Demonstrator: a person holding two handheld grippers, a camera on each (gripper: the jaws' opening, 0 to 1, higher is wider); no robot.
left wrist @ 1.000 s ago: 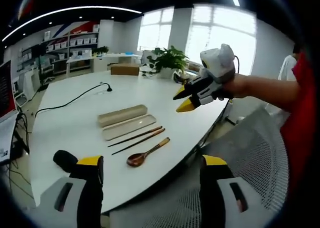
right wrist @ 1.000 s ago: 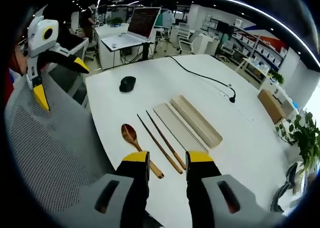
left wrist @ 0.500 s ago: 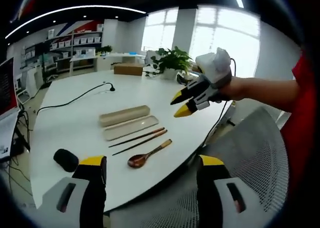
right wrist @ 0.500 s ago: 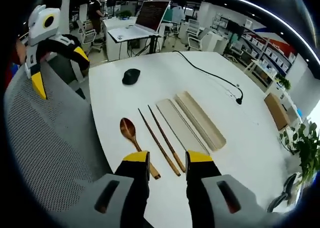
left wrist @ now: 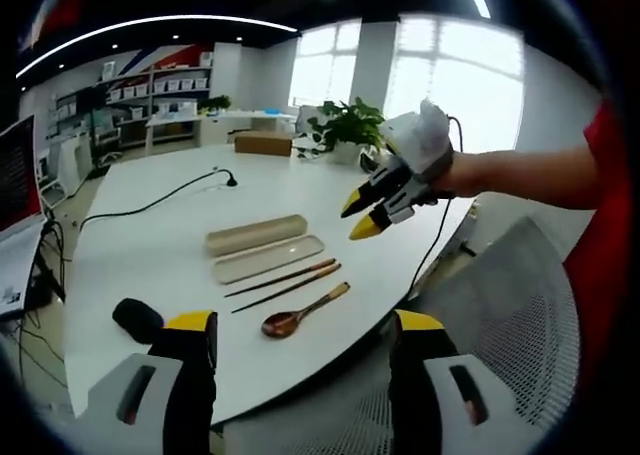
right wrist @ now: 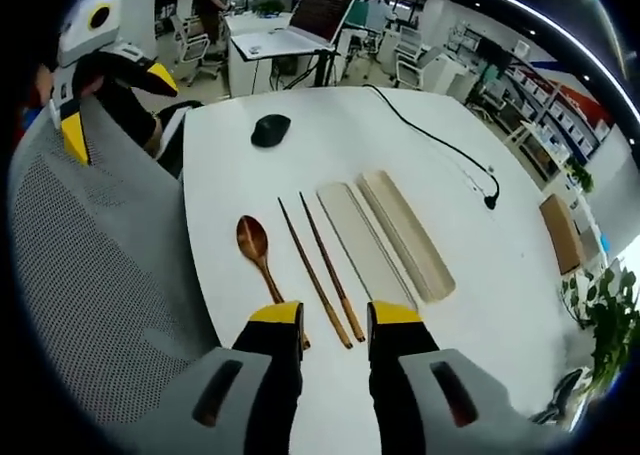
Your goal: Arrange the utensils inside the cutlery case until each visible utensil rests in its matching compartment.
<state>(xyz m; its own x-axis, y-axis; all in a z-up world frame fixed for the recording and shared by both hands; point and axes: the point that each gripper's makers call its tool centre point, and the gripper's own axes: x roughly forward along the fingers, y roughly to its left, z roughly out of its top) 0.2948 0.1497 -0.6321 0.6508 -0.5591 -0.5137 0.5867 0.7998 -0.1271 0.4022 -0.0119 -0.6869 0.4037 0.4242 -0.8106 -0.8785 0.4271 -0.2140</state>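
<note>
Left gripper view: a large white rounded table stands in an open office with tall windows, shelving along the far wall and a potted plant at the table's far end. A black cable runs across the tabletop. A black computer mouse lies near the table's near edge, just beyond the left gripper, whose jaws stand well apart and hold nothing. On the table lie the cutlery case tray and, just beside it on the far side, the case lid. Two chopsticks lie side by side next to the tray, outside it. The wooden spoon lies beyond the chopsticks, nearest the table edge, also outside the tray. A mesh chair back stands between the table edge and the person. The right gripper hangs above the table's right edge, held by a hand on a bare arm.

Right gripper view: this gripper's jaws are parted with a narrow gap, empty, above the near ends of the chopsticks and the spoon handle. A laptop sits on a desk beyond the table. The mesh chair covers the left side of the view.
</note>
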